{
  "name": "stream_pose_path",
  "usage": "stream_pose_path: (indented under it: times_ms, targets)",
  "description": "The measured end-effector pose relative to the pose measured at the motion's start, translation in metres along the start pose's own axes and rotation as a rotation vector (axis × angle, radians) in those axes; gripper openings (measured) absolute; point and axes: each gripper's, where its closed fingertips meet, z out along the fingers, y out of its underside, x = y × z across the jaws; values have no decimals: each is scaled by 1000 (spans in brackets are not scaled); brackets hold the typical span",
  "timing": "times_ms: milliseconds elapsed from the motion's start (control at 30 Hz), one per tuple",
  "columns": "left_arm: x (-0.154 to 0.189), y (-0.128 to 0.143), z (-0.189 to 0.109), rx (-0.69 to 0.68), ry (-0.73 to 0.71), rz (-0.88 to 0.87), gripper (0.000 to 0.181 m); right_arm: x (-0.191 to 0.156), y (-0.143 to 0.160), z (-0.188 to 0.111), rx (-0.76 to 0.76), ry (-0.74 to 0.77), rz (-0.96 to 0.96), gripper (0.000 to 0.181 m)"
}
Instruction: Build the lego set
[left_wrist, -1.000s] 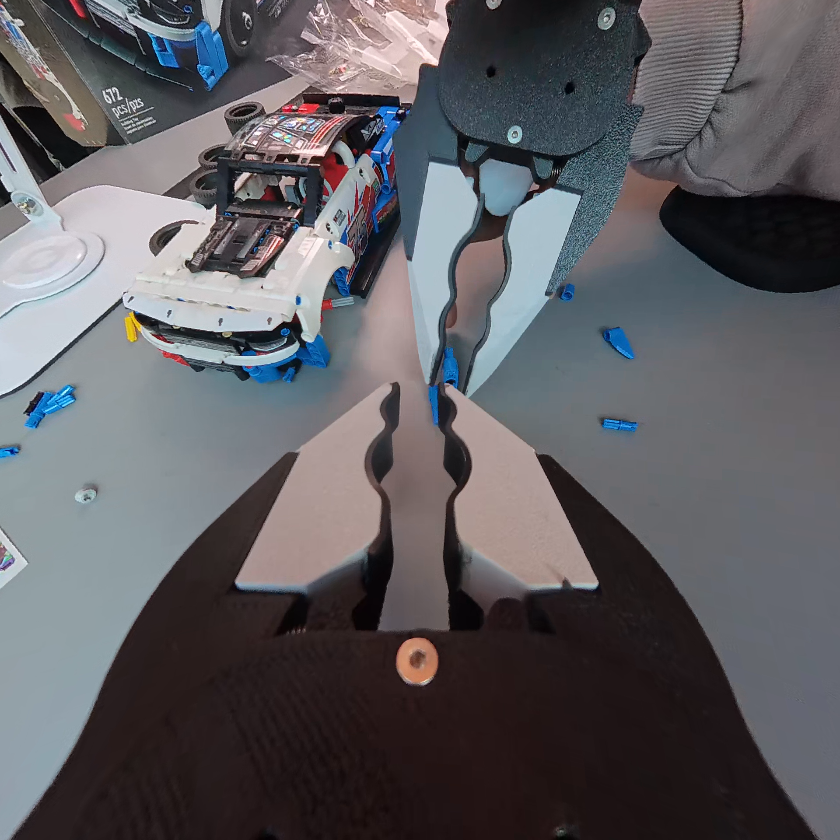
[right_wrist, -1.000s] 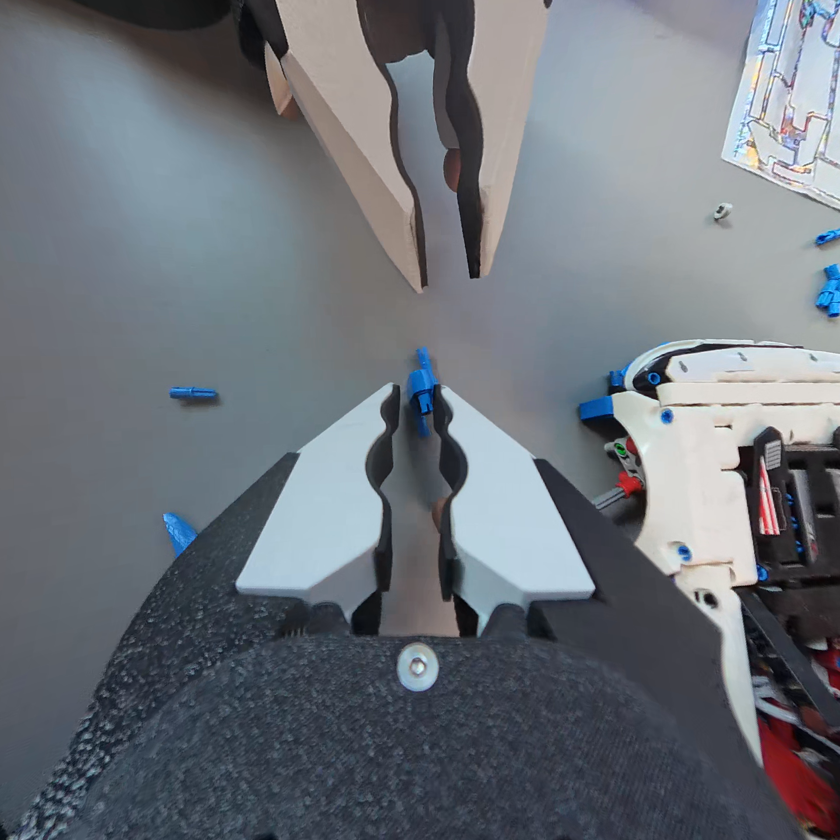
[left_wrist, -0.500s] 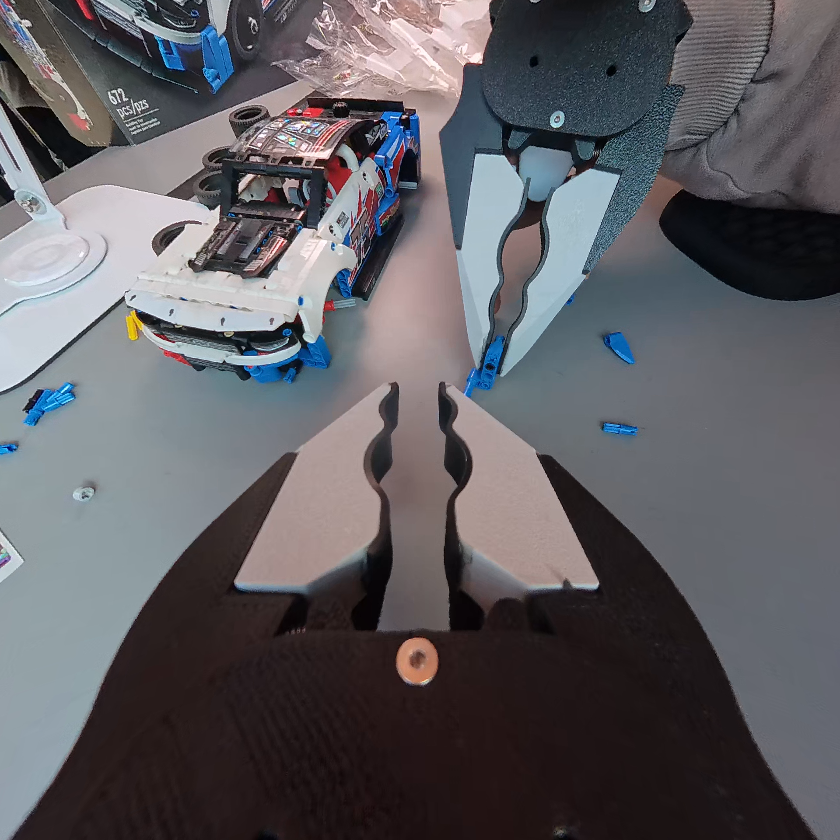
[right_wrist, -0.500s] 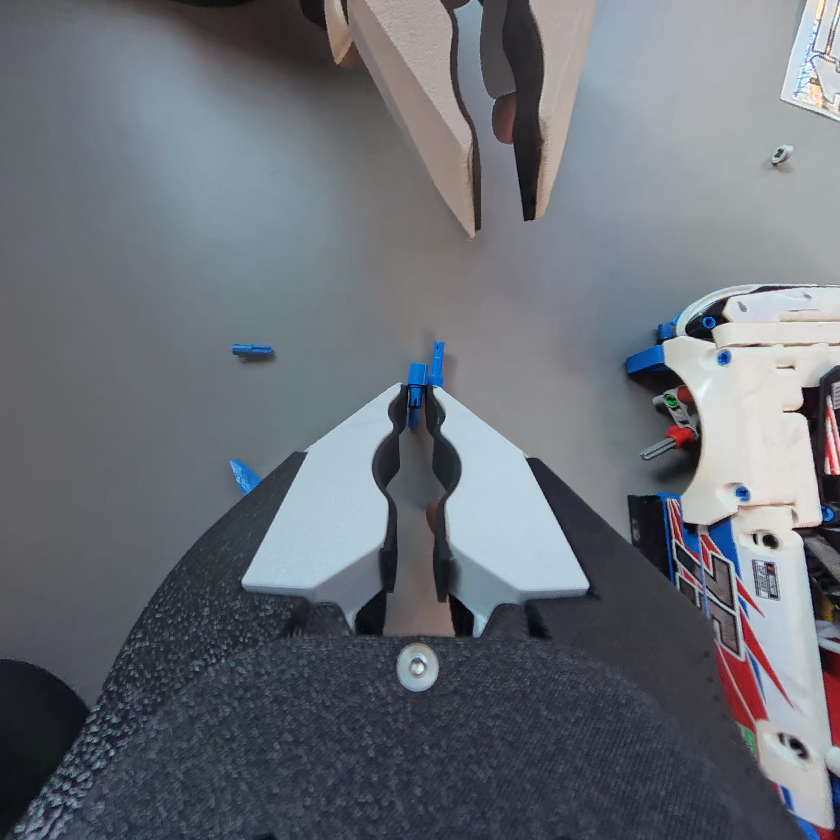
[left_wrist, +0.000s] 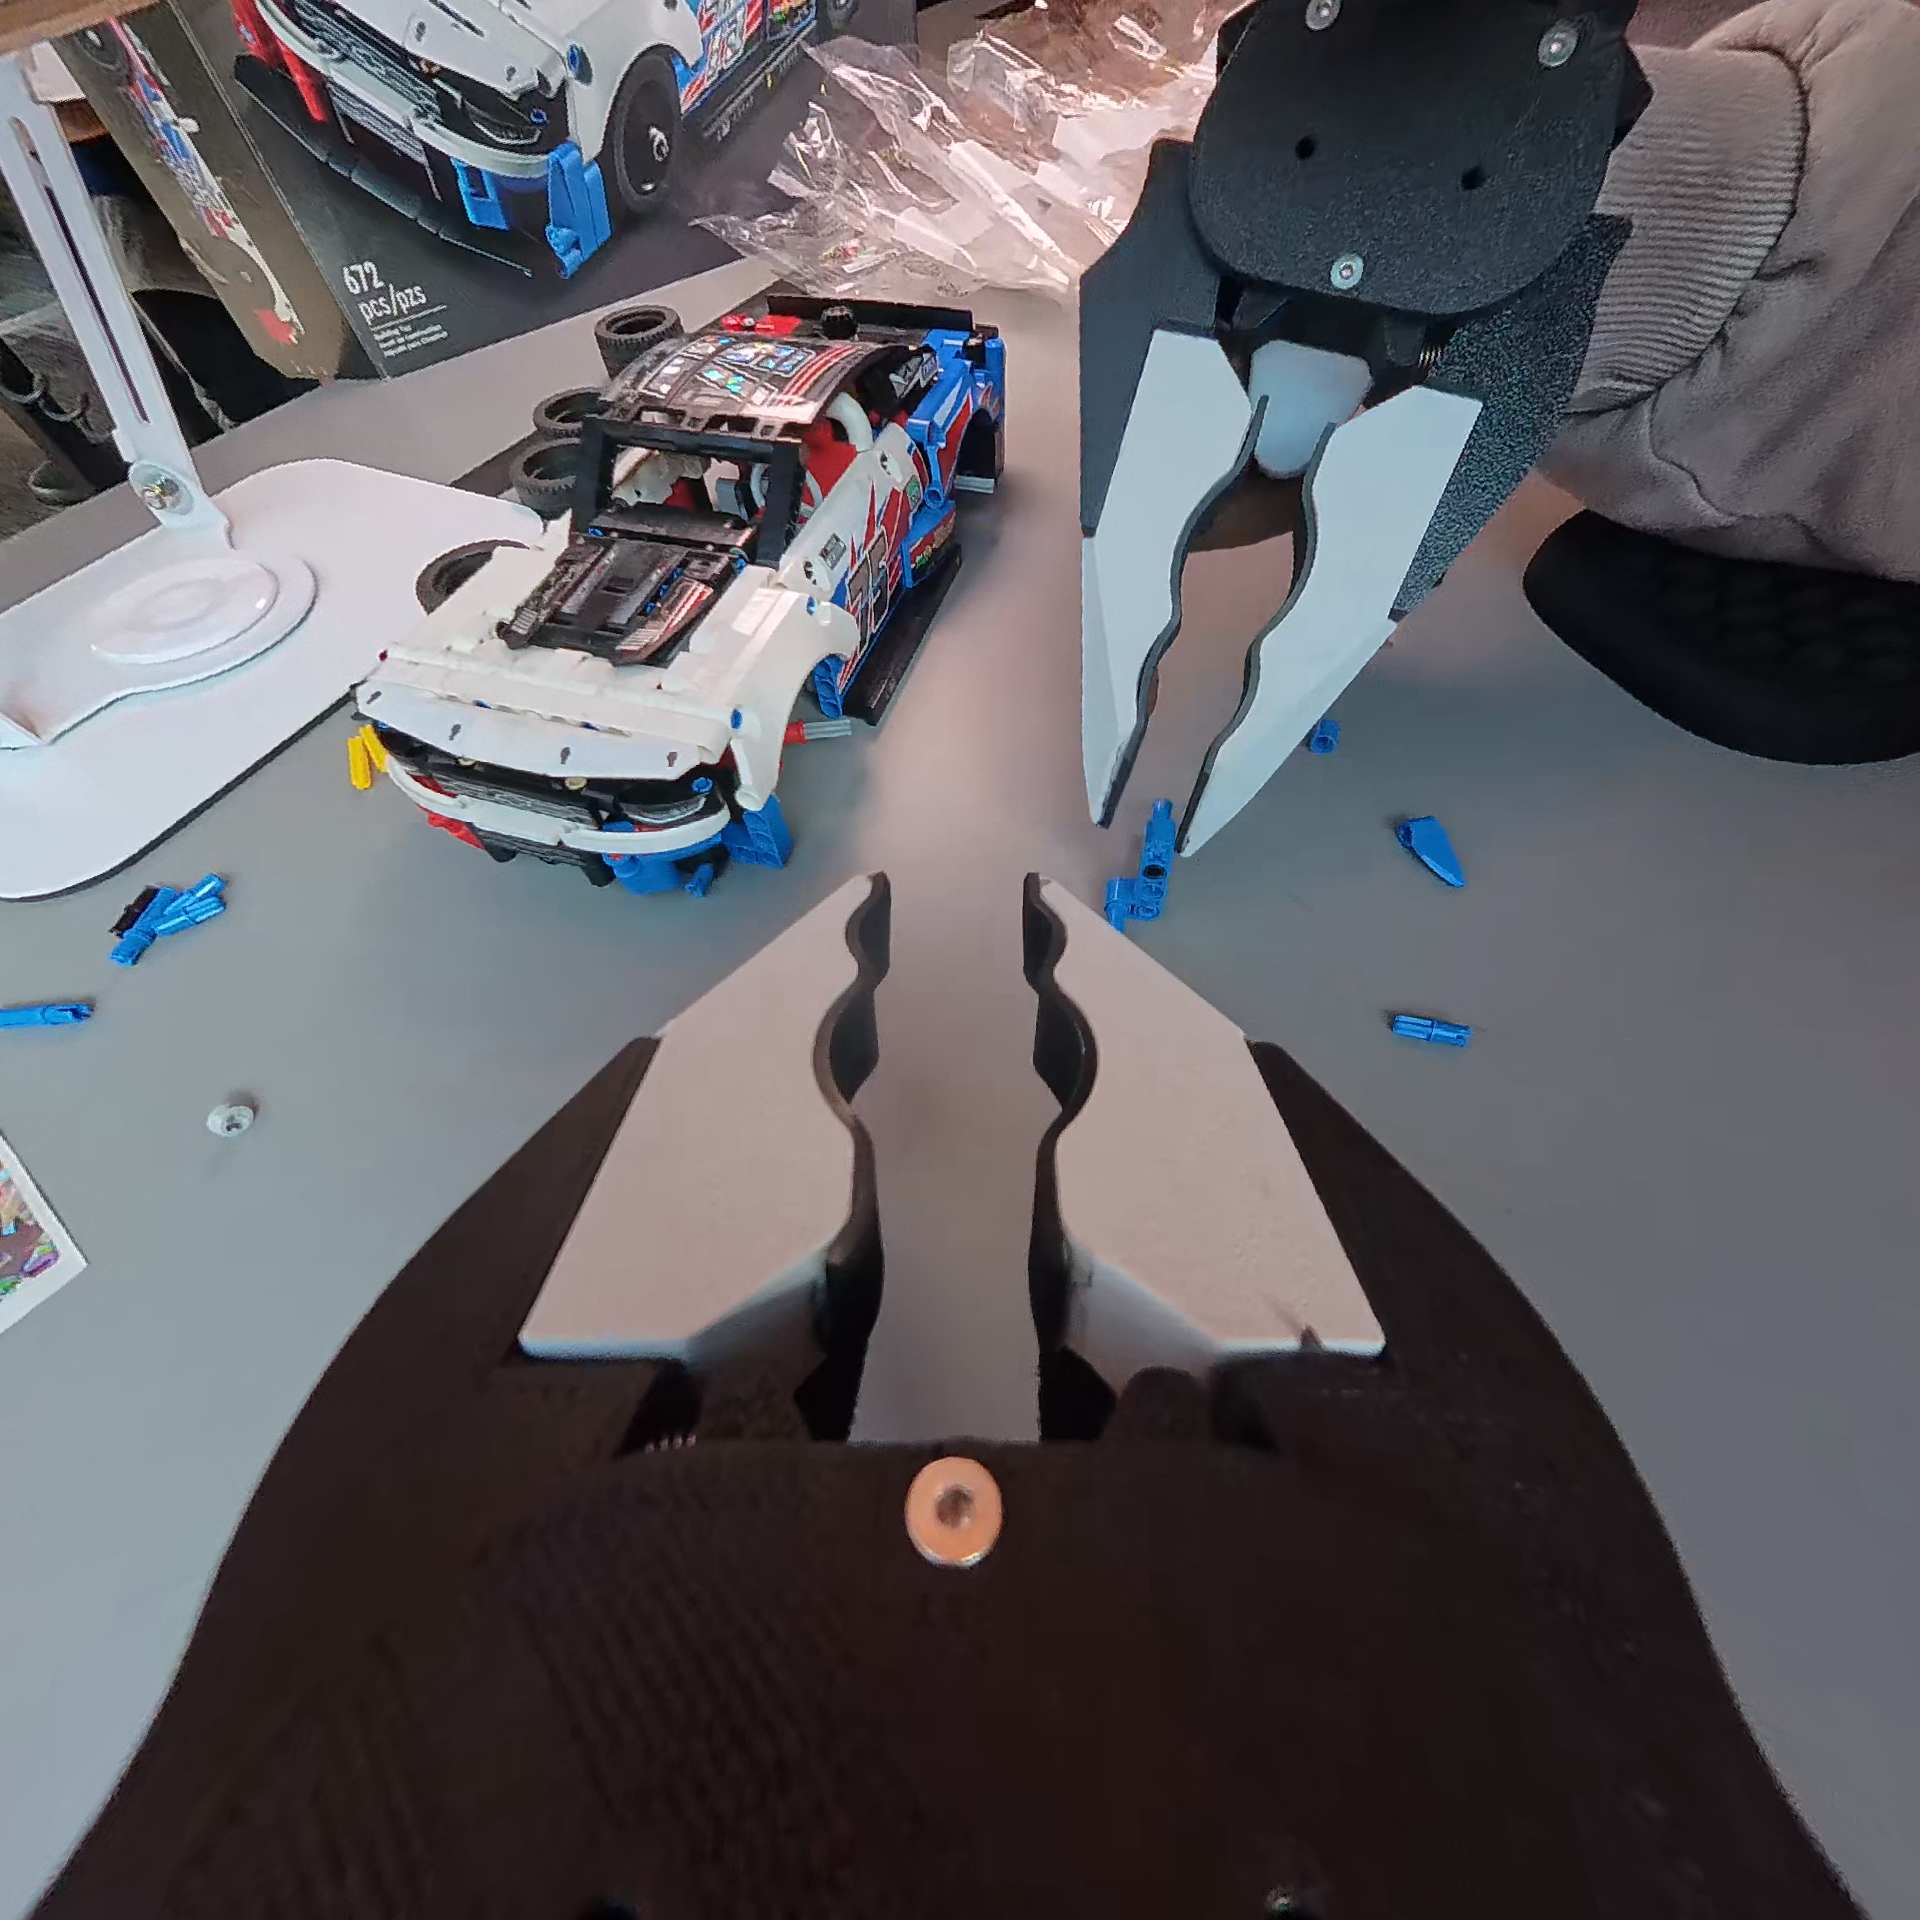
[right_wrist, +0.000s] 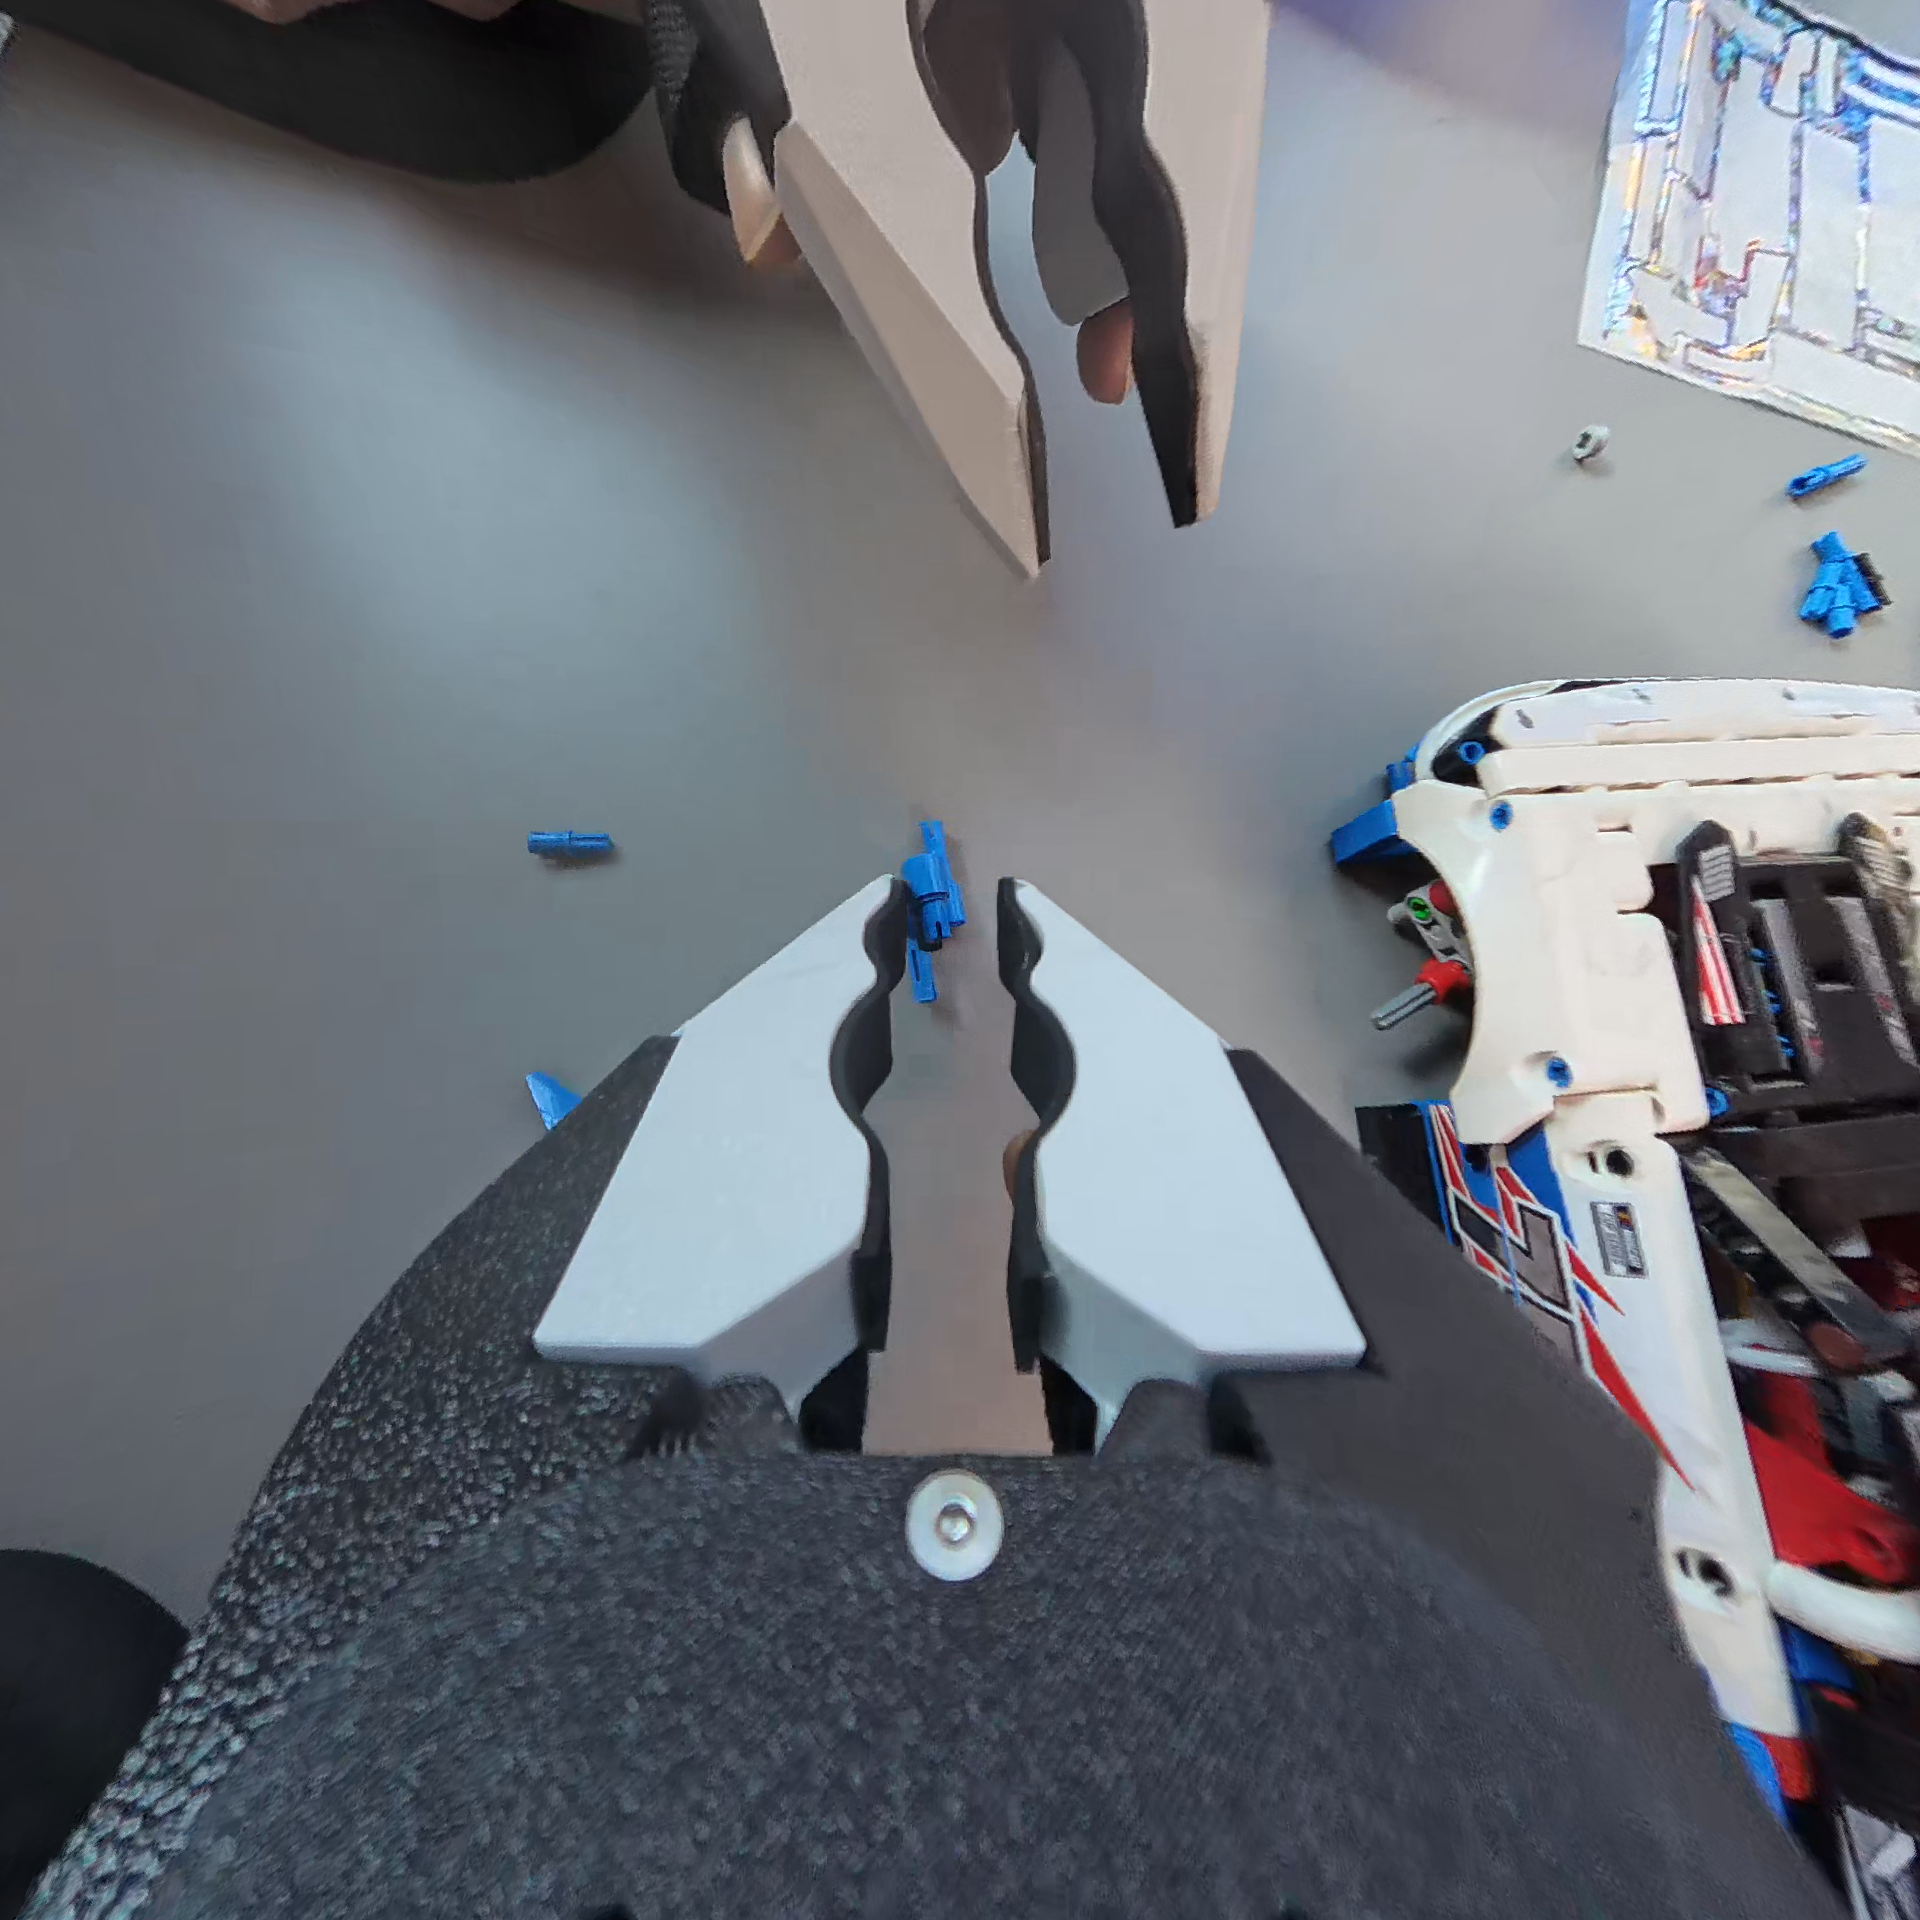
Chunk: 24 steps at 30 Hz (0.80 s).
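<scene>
Both of your tools hover with fingers apart, holding nothing. Your right tool (right_wrist: 945, 883) points down at a small blue lego piece (right_wrist: 932, 902) lying on the grey counter (right_wrist: 416, 623). Your left tool (left_wrist: 956, 883) faces it. The lego car (left_wrist: 686, 603) sits at ten o'clock in the left wrist view.

Two black textured claw bodies with pale grey wavy-edged fingers (left_wrist: 1195, 1122) (one silver screw each), grey ribbed sleeve (left_wrist: 1766, 208).

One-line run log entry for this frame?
left gripper: open, empty | right gripper: open over blue piece | piece on table | car: untouched
</scene>
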Motion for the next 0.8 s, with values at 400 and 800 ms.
stream_pose_path:
  times_ms: [400,800]
  targets:
    - [-1,2,2,-9,-9,3,28,-6,-38,-42,202,130,-14,16]
    - [2,12,9,-44,4,1,27,-28,11,-27,30,76,6,24]
